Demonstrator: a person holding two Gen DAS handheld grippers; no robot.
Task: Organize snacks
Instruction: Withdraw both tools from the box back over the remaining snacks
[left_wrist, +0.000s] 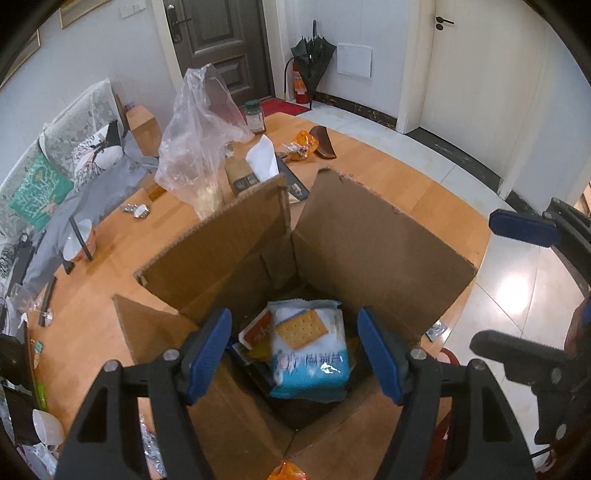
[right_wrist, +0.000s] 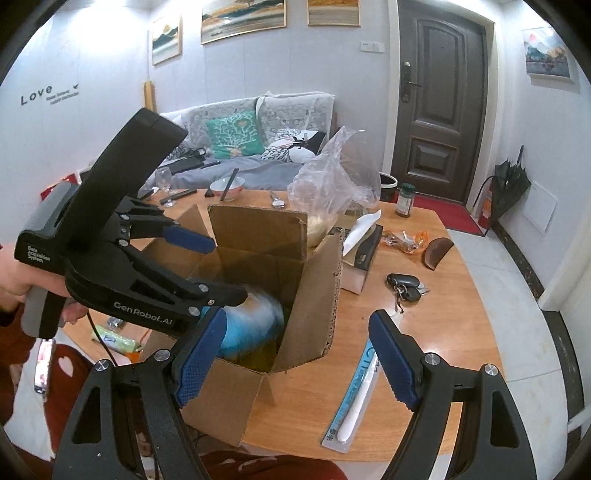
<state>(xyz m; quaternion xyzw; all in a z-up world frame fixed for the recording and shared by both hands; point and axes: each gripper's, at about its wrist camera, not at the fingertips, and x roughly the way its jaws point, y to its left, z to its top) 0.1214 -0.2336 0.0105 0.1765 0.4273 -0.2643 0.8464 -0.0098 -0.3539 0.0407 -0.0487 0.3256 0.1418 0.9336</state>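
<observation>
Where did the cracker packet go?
The cracker packet is down inside the cardboard box, on top of other snacks, right below the open left gripper in the left wrist view.

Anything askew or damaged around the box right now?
The brown cardboard box has ragged, torn flap edges. An orange snack wrapper lies open on the round wooden table, outside the box. Nothing spilled.
</observation>
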